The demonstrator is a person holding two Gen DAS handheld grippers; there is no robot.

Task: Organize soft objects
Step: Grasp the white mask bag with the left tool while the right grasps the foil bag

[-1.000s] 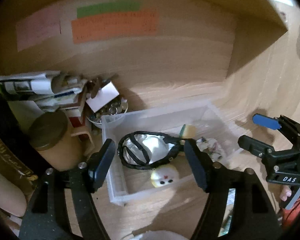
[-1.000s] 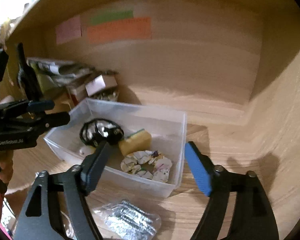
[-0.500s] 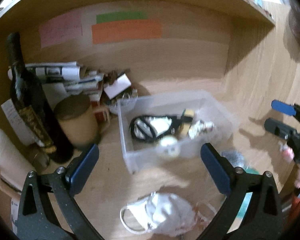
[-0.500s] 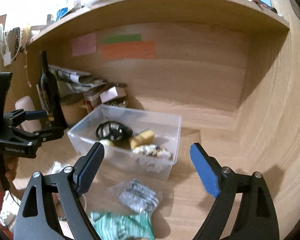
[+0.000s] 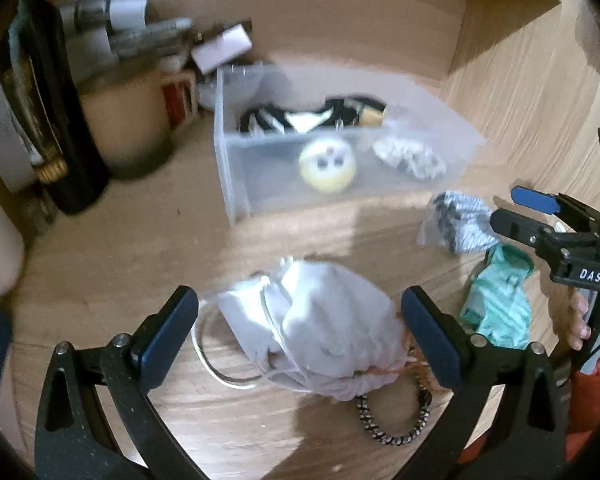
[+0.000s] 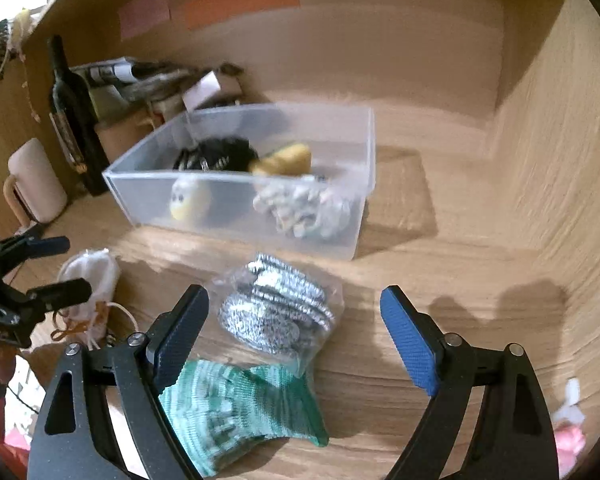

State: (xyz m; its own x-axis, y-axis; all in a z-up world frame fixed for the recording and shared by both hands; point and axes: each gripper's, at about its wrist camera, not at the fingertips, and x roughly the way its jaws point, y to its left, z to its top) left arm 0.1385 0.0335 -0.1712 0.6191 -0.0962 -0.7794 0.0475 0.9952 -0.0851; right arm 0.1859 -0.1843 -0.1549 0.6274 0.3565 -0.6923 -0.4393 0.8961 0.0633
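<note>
Pouch [image 5: 324,332] lies between the pads of my left claw [image 5: 300,336], spread wide and empty. My right claw [image 6: 292,344], spread too and holding nothing, hangs over the green sock [image 6: 236,404] and the bagged grey cloth [image 6: 278,312] near the desk's [image 6: 440,280] front edge. I judge the pouch comes first: close low on its bunched middle, clear of the cord, then lift straight. Further back, the bin [image 6: 356,216] holds a yellow toy [image 6: 188,200], a sponge [image 6: 284,160] and other soft things. A bottle [image 6: 74,116] and mug [image 6: 36,184] stand by the left wall of this wooden alcove.
</note>
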